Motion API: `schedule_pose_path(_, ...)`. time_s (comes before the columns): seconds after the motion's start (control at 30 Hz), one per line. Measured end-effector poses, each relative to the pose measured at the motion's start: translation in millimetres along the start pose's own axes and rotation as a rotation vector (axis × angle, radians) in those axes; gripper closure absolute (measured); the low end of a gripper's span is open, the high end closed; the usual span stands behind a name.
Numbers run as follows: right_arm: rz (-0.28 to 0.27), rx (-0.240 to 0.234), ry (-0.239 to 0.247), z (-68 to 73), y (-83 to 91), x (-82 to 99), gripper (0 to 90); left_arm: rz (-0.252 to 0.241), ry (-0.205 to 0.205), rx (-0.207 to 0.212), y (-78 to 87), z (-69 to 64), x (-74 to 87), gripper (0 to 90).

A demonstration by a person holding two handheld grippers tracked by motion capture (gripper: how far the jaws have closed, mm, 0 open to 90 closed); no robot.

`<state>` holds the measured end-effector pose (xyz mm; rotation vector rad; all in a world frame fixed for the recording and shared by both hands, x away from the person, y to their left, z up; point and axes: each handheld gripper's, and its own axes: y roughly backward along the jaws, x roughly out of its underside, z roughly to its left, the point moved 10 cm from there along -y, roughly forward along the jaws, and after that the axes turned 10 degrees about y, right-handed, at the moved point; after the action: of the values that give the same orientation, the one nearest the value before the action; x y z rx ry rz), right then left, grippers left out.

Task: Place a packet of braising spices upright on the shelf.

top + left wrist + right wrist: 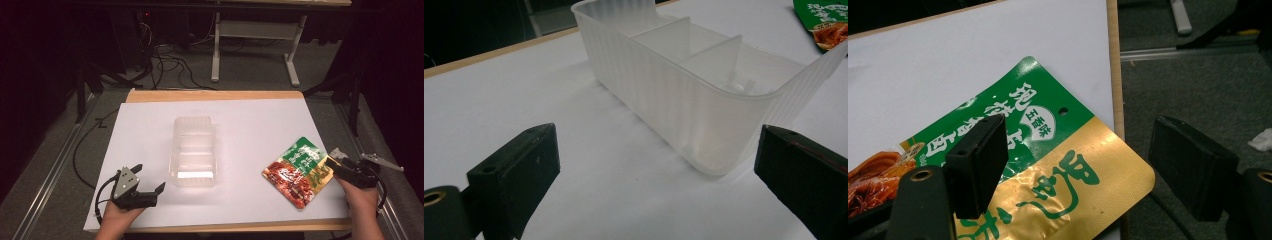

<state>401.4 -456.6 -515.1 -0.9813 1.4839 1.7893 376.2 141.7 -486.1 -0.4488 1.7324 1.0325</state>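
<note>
While the tray [194,152] sits at the centre of the high view on the white sheet [145,130], the left gripper [145,181] rests at the lower left, jaws spread wide and empty, near the tray's lower left corner. Its own view shows the translucent tray [664,75] divided into compartments, between and beyond the jaws. At the lower right, the right gripper [334,164] has jaws released, one over the pouch [299,172], one beyond the table edge [1114,75].

White desk [150,135], milky translucent ribbed container [193,151], pouch [300,171] green, gold and reddish-brown with green lettering, tongs black.
</note>
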Motion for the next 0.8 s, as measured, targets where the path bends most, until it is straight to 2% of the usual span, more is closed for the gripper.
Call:
schedule_pose_path(0.03,0.013,-0.004,-0.024,-2.0,-1.6,2.1,24.1,0.001,-0.002,0.0,-0.2,0.0,0.1,4.9)
schedule_pose_path(0.17,0.023,-0.013,-0.048,-3.8,-4.0,4.4,24.5,0.002,-0.004,0.0,-0.3,0.1,0.3,5.0)
schedule_pose_path(0.23,0.035,-0.02,-0.081,-5.0,-7.1,7.1,24.1,-0.001,-0.004,0.0,-0.5,-0.2,-0.1,5.2)
schedule_pose_path(0.4,0.045,-0.029,-0.116,-8.8,-10.0,10.2,24.9,-0.004,-0.006,0.001,-0.1,-0.7,-0.5,5.3)
schedule_pose_path(0.53,0.051,-0.032,-0.167,-12.4,-10.6,11.9,25.3,-0.005,-0.007,0.003,0.0,-1.0,-0.6,5.4)
schedule_pose_path(0.73,0.067,-0.041,-0.176,-13.2,-11.8,13.9,26.6,-0.002,-0.01,0.003,-0.1,-1.2,-0.2,5.5)
schedule_pose_path(0.8,0.062,-0.06,-0.172,-11.4,-12.0,13.6,29.4,-0.001,-0.01,0.003,-0.1,-1.1,-0.1,5.5)
